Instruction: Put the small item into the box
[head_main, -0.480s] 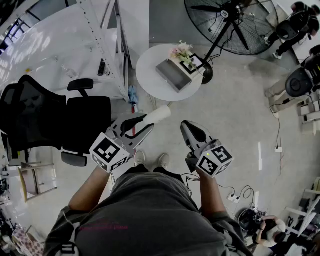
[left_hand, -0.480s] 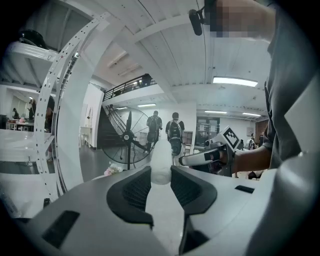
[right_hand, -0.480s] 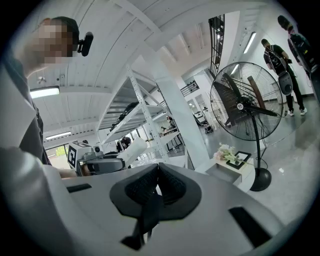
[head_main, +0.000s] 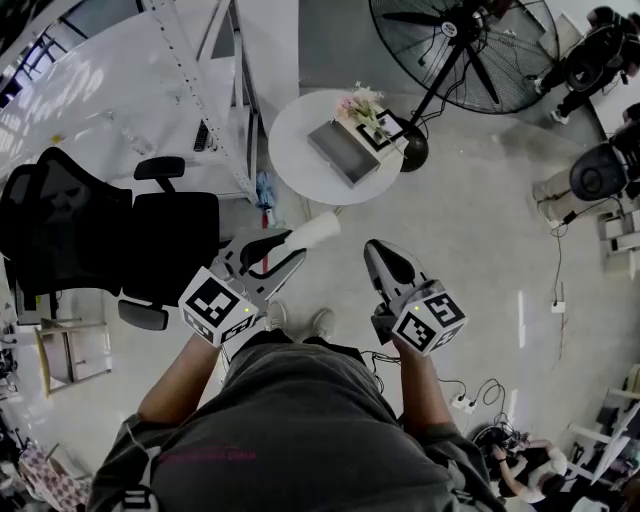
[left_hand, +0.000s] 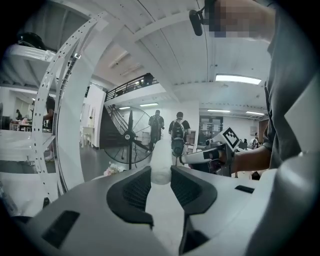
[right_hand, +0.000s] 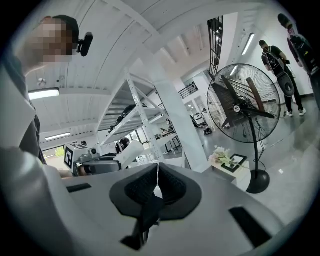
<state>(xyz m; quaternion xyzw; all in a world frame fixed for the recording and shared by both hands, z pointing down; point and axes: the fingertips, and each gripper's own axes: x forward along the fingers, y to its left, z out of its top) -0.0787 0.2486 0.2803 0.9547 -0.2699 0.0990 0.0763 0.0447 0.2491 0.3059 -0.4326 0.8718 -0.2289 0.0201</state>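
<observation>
L gripper fingers clamp a white cylinder in mid-air, well apart from the box mid-worktop w/ flowers at the far edge; R gripper fingers shut together, empty.

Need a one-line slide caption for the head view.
Short of the round table bearing a grey box, left claw grips a white cylinder; right claw shut, empty.
</observation>
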